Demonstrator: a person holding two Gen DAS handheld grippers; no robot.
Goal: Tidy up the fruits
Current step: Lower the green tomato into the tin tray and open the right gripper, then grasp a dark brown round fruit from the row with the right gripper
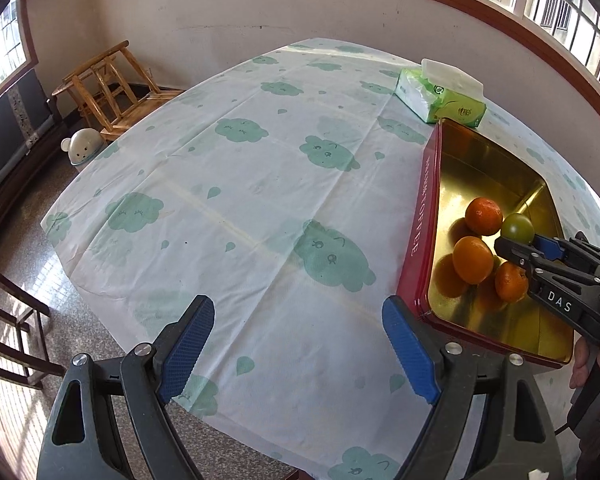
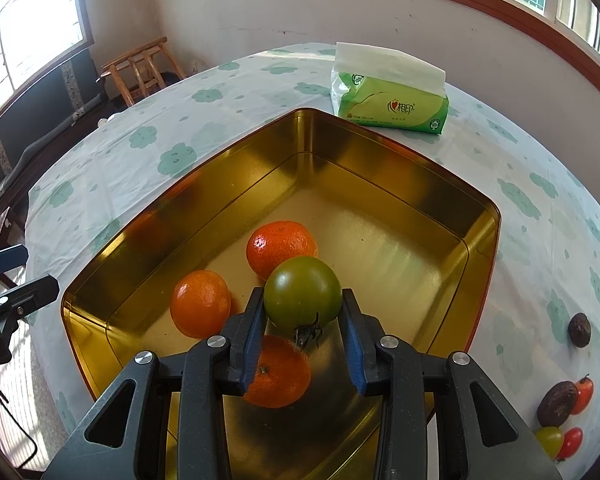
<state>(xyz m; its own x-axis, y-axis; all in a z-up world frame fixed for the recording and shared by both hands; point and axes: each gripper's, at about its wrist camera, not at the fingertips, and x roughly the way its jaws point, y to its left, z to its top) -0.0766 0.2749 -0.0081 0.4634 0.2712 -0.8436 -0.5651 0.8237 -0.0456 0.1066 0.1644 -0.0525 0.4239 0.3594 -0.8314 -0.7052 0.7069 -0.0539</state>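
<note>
We see our left gripper point(image 1: 298, 344) with jaws spread wide, nothing between the blue pads, pitched downward. Our right gripper point(image 2: 303, 304) at its 3 o'clock, jaws clamped on a green tomato point(image 2: 302, 292), seemingly held aloft. A hand point(image 1: 584, 360) grips its handle.

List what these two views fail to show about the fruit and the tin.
- Tin: right side cut off by the left wrist frame edge and the right gripper.
- Nearest orange: partly behind the right gripper and green tomato.
- Loose fruit: clipped at the right wrist frame edge; the dark ones too small to identify.
</note>
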